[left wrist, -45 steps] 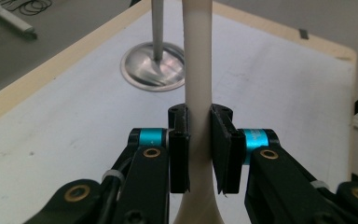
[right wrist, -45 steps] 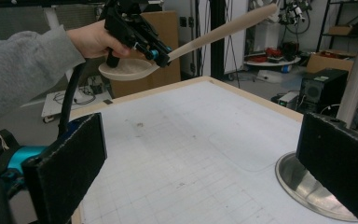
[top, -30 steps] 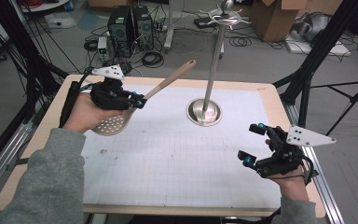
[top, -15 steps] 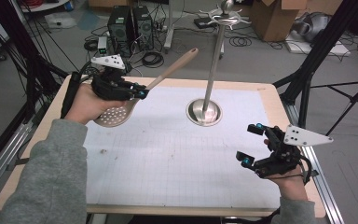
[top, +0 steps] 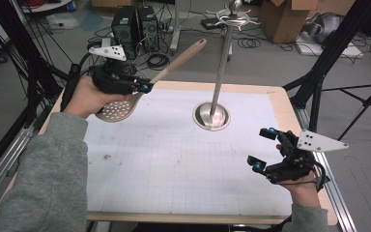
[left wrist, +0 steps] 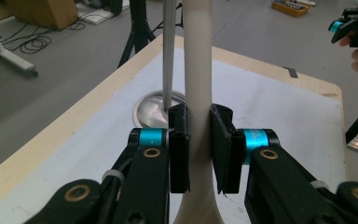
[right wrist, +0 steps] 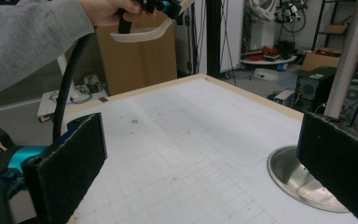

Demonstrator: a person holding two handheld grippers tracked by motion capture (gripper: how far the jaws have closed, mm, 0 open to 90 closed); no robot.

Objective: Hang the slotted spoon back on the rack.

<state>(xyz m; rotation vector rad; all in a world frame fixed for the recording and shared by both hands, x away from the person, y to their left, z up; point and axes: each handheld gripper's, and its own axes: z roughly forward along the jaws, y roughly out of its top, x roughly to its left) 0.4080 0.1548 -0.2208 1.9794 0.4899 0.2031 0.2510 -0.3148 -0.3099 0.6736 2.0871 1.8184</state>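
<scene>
Wooden and pale, the slotted spoon (top: pixel 140 92) is lifted clear of the surface (top: pixel 174 159), held over its far left corner by the left tongs (top: pixel 142 87). In the high view the perforated round bowl of the spoon sits low beside the person's left hand (top: pixel 84 94), while the handle slants up and to the right, its tip ending near the upright pole of the metal stand (top: pixel 220 72). From the left gripper view, the two black jaws of the left tongs (left wrist: pixel 199 135) are pressed on either side of the spoon (left wrist: pixel 198 70) at its neck, just above where it widens into the bowl, and the handle rises straight ahead between them. The stand's grey pole and its round steel base (left wrist: pixel 151 109) show just behind, a little to the left of the handle, apart from it.

The right tongs (top: pixel 263 147) hover above the near right part of the surface, held by the right hand (top: pixel 302 186), well apart from the spoon. Their jaws stand wide with nothing between them. In the right gripper view the two padded jaws frame the white gridded mat, with the stand's base (right wrist: pixel 293 182) close to one jaw and the spoon (right wrist: pixel 142 32) high in the far corner
</scene>
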